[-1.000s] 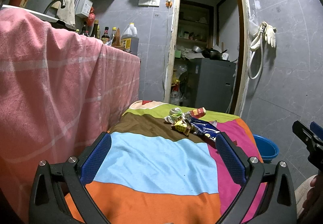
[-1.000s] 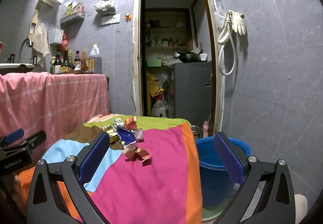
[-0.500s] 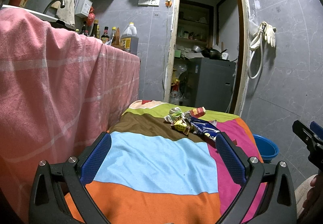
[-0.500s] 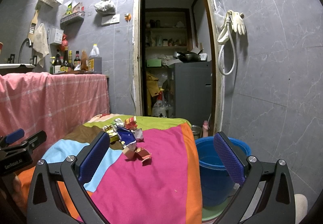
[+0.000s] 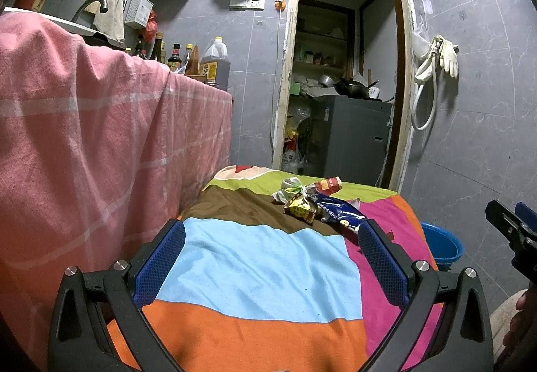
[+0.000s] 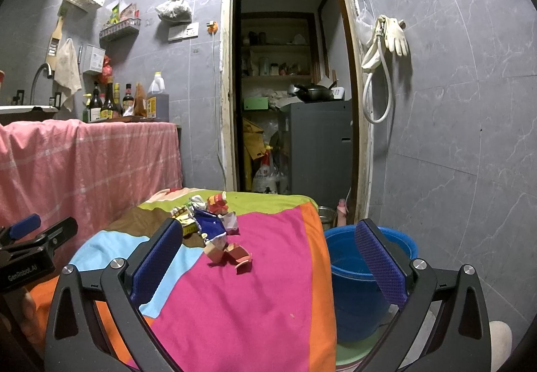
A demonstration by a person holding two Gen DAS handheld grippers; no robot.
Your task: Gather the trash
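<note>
Grey-tiled kitchen; striped cloth [image 6: 268, 271] carrying crumpled wrappers [image 6: 214, 224]. Left gripper [image 5: 268, 254] and right gripper [image 6: 268, 254]: jaws spread, empty. Risk: snagging cloth, missing blue bucket [image 6: 352, 278].

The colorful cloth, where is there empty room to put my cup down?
The near half of the cloth is bare: the light blue and orange patches between the left tongs, and the pink patch beside the blue bucket. The far end is crowded with wrappers and crumpled scraps.
</note>
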